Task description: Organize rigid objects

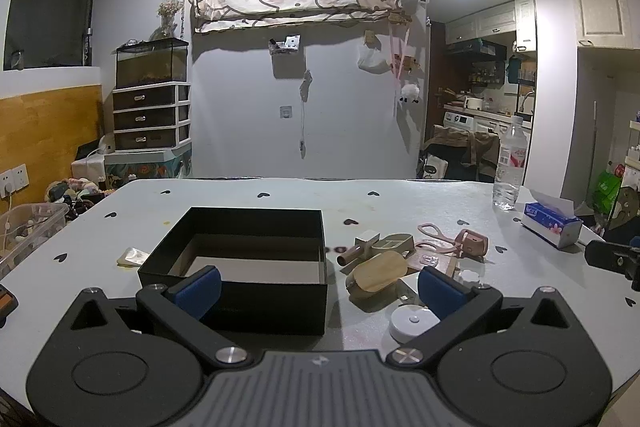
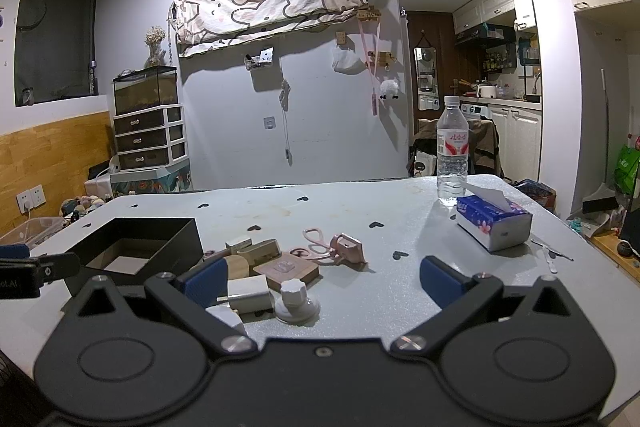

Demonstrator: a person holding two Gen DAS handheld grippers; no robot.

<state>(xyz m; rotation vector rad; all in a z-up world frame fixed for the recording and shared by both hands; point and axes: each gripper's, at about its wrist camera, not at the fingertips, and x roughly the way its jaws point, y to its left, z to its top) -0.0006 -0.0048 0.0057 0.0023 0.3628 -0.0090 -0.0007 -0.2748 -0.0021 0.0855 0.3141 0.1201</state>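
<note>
Grippers first: the left gripper (image 1: 319, 289) has its blue-padded fingers spread wide with nothing between them, hanging just above the near edge of the table (image 1: 260, 203). One pad sits in front of the black box (image 1: 240, 259), the other over by the clutter. Same story on the right gripper (image 2: 325, 279), jaws wide apart and holding nothing, low over the tabletop.

Black box is open-topped, looks empty apart from a pale liner on the bottom, and sits left of the pile. Everything to sort is bunched up just to its right: a rounded wooden piece (image 1: 378, 273), a small wooden holder (image 1: 394, 242) behind it, a white round puck (image 1: 414, 323) closest to the left gripper, and a pink eyelash curler (image 2: 316, 246) touching a pink little case (image 2: 351, 247). From the right wrist view I can also see a white charger plug (image 2: 248, 293) and a white knob-topped suction thing (image 2: 297, 301) right in front of the fingers, plus a flat wooden block (image 2: 288, 273) with a clear hook on it.

Further back right, well apart from the pile, stands a water bottle (image 2: 452, 155), upright, with a blue tissue pack (image 2: 494, 223) just beside it. A pale shell-like item (image 1: 134, 255) lies against the box's left side.
</note>
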